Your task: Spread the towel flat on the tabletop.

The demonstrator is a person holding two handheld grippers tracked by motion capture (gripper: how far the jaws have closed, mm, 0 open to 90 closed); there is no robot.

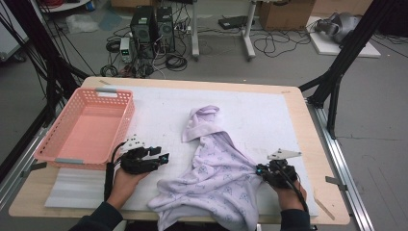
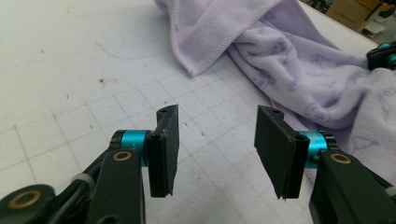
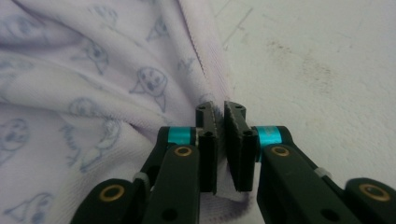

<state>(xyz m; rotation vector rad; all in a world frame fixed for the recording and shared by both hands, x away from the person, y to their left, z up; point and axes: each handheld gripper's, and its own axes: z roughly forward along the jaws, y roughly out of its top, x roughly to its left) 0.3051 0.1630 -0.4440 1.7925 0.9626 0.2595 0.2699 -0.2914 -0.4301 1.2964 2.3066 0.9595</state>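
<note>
A lilac towel (image 1: 219, 178) printed with small animal faces lies crumpled on the white gridded mat (image 1: 250, 108) that covers the table (image 1: 308, 125). It sits at the near middle of the table, with its bulk spread toward the near edge and a narrower, plain-sided fold reaching toward the far side.

The right gripper (image 1: 262, 170) is at the towel's right edge, near the table's near right corner. In the right gripper view its jaws are nearly pressed together, and a fold of the towel's hemmed edge (image 3: 224, 130) is pinched between the pads (the cloth bunches up into ridges just to the left of them). The bare mat (image 3: 317, 70) lies to the right of the jaws.

The left gripper (image 1: 163, 157) rests on the mat to the left of the towel, just in front of the pink plastic basket (image 1: 89, 127) that stands at the table's left side. In the left gripper view its jaws stand spread apart with only the gridded mat between them; the towel (image 2: 280, 60) lies beyond and to the right of them, close to the right-hand jaw but not between the pads. The right gripper's blue-banded tip (image 2: 384, 53) shows at the far right edge of that view, against the cloth.

A strip of white foam (image 1: 77, 187) lies on the table's near left, in front of the basket.
</note>
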